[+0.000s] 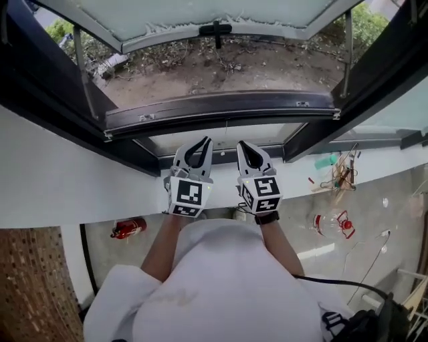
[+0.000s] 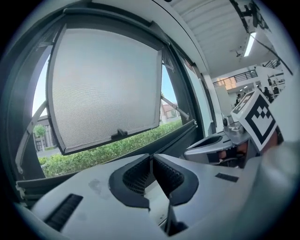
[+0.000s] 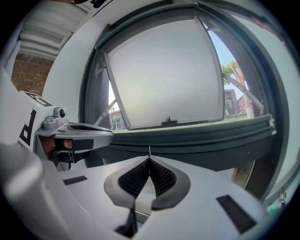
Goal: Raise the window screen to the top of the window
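The window screen (image 1: 200,15) is a pale grey mesh panel in a light frame. It tilts outward from the dark window frame (image 1: 221,107) on side stays, with a small dark handle (image 1: 215,29) on its lower edge. The screen (image 2: 103,84) (image 3: 164,77) fills the middle of both gripper views, well beyond the jaws. My left gripper (image 1: 203,142) (image 2: 152,157) and right gripper (image 1: 243,144) (image 3: 149,158) sit side by side in front of the sill. Both point at the window, short of the frame. Each is shut with nothing between its pads.
The white sill wall (image 1: 60,180) runs below the frame. Down on the floor lie a red fire extinguisher (image 1: 128,228) at left, a clear bottle with a red top (image 1: 331,224) and some tools (image 1: 341,175) at right. A brick surface (image 1: 27,280) stands at far left.
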The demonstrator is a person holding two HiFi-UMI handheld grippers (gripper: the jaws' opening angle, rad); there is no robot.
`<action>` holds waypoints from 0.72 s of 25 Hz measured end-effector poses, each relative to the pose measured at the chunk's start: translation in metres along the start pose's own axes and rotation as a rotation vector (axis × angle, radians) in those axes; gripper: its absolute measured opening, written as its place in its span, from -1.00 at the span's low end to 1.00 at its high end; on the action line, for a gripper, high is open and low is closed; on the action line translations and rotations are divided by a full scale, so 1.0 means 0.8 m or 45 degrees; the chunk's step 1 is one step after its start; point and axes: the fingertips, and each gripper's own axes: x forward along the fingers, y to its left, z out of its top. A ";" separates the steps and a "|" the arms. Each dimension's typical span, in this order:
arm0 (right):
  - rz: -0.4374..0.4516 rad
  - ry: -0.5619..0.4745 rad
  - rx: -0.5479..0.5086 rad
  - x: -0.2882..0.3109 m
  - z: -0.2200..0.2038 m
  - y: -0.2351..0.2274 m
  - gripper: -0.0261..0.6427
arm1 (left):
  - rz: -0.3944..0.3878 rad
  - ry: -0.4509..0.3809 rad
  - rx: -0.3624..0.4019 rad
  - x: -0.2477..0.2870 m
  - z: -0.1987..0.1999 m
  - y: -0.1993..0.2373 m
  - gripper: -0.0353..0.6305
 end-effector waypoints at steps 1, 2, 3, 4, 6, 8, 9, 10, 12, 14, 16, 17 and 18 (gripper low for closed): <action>-0.004 0.013 0.003 0.005 -0.006 -0.003 -0.95 | -0.008 0.008 0.013 0.004 -0.005 0.001 -0.89; -0.002 0.030 0.004 0.011 -0.013 -0.005 -0.95 | -0.014 0.020 0.031 0.008 -0.010 0.001 -0.89; 0.003 0.045 0.004 0.018 -0.018 -0.006 -0.95 | -0.016 0.033 0.063 0.011 -0.013 0.002 -0.89; 0.011 0.055 0.004 0.026 -0.022 -0.005 -0.95 | -0.016 0.046 0.110 0.015 -0.014 0.004 -0.89; 0.034 0.063 0.002 0.040 -0.028 -0.001 -0.95 | -0.016 0.073 0.238 0.024 -0.014 0.008 -0.89; 0.047 0.068 -0.005 0.054 -0.032 0.003 -0.95 | -0.037 0.133 0.360 0.037 -0.019 0.012 -0.89; 0.048 0.075 -0.014 0.061 -0.033 0.004 -0.95 | -0.057 0.176 0.404 0.043 -0.024 0.012 -0.83; 0.047 0.089 -0.024 0.068 -0.036 0.005 -0.94 | -0.075 0.216 0.439 0.048 -0.028 0.012 -0.71; 0.044 0.137 -0.027 0.078 -0.045 0.004 -0.73 | -0.095 0.267 0.517 0.055 -0.033 0.009 -0.61; 0.040 0.179 -0.002 0.084 -0.055 0.001 -0.62 | -0.104 0.290 0.600 0.058 -0.034 0.007 -0.58; 0.047 0.199 0.026 0.091 -0.065 -0.001 -0.61 | -0.116 0.311 0.657 0.063 -0.038 0.006 -0.58; 0.050 0.204 0.039 0.095 -0.069 -0.002 -0.62 | -0.123 0.326 0.678 0.065 -0.040 0.006 -0.58; 0.052 0.207 0.052 0.099 -0.073 -0.003 -0.62 | -0.128 0.341 0.698 0.068 -0.043 0.007 -0.58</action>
